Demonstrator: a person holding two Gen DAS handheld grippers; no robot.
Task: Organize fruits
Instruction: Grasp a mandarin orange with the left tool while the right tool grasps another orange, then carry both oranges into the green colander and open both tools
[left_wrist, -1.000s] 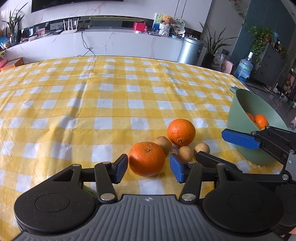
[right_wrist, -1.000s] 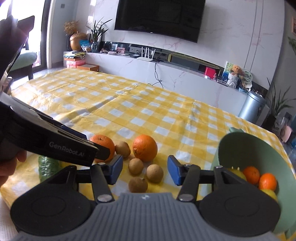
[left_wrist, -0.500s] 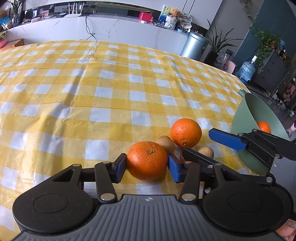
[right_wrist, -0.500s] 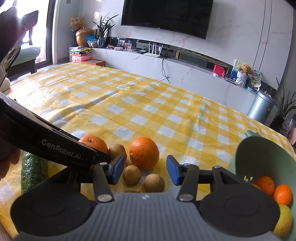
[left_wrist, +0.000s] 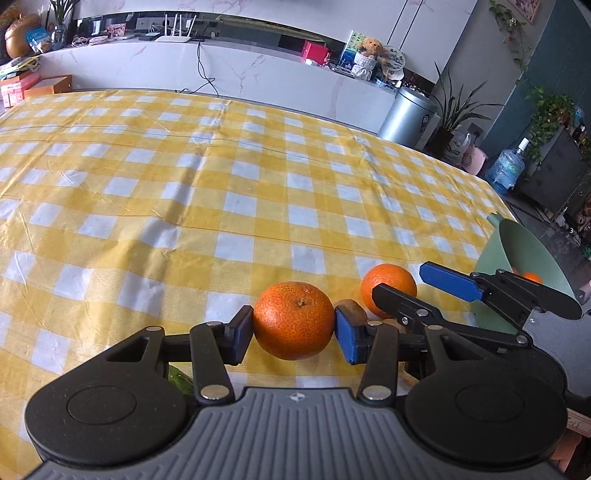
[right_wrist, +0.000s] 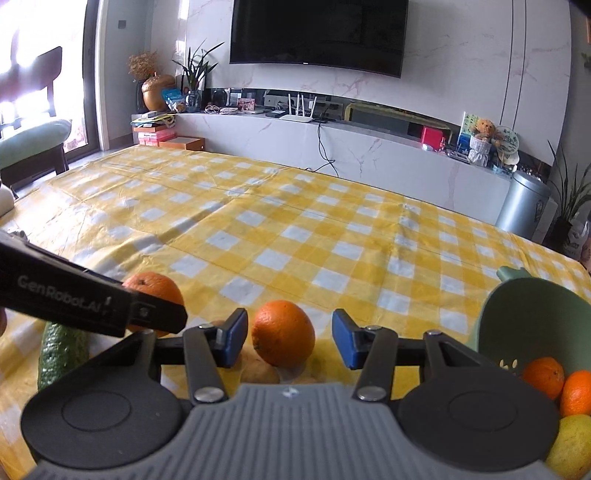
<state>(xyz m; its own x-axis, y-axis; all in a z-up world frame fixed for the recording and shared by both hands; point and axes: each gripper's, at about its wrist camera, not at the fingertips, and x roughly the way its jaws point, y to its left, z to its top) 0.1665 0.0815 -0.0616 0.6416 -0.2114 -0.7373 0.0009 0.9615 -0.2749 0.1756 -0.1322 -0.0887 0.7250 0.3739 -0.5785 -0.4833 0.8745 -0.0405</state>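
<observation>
Yellow-checked cloth covers the surface (left_wrist: 221, 192); loose fruit sits near its front edge, toward the right corner. Far left: a green cucumber-like item (right_wrist: 61, 350), lying flat by the front edge, untouched. Next, left tool (left_wrist: 293, 330) is clamped on the rough-skinned orange (left_wrist: 293, 319), both blue pads pressed to its sides; can't tell if it has left the cloth. Just right of it, small brown fruits (left_wrist: 351, 308), partly hidden behind the tool's fingers. Then the smooth orange (right_wrist: 283, 334), sitting on the cloth between the right tool (right_wrist: 290, 338) pads: jaws part-open, gap on both sides, no contact, so nothing held there. Far right, by the surface's right edge: green bowl (right_wrist: 532, 314), already holding a few oranges and a yellow fruit. Step in hand, as I read it: left carries its orange to the bowl while right closes on the other. Advice: lift left straight up first so it doesn't knock the brown fruits; right should centre on the orange's widest part before closing, round skin will squirt out if gripped off-centre. Both tools sit close together, so stagger the moves; let go low inside the bowl, not from above the rim.
</observation>
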